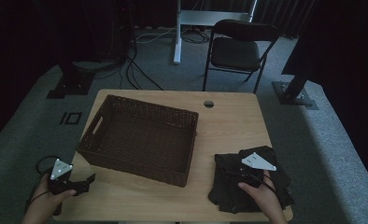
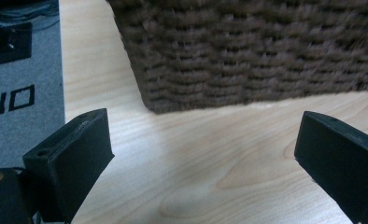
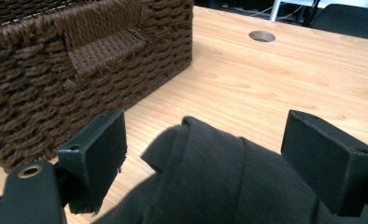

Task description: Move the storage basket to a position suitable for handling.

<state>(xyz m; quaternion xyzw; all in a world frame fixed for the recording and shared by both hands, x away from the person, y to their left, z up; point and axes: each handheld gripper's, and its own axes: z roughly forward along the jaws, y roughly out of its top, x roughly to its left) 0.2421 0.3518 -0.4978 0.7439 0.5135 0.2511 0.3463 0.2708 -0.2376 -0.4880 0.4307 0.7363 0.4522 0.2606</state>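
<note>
A brown woven basket [image 1: 140, 137] sits left of centre on the wooden table [image 1: 233, 126], with nothing visible inside it. Dark folded cloth [image 1: 247, 179] lies in a pile at the table's front right. My right gripper [image 1: 233, 173] hovers over that pile, open, and the cloth [image 3: 219, 177] bulges up between its two jaws. My left gripper [image 1: 89, 179] is at the front left corner, open, pointing at the basket's near corner [image 2: 247, 51] with bare table [image 2: 196, 163] between its jaws.
A round cable hole [image 1: 208, 103] is in the table's far edge. Beyond the table stand a black folding chair [image 1: 238, 49] and a white desk leg [image 1: 177, 32]. Grey carpet [image 1: 28, 126] surrounds the table.
</note>
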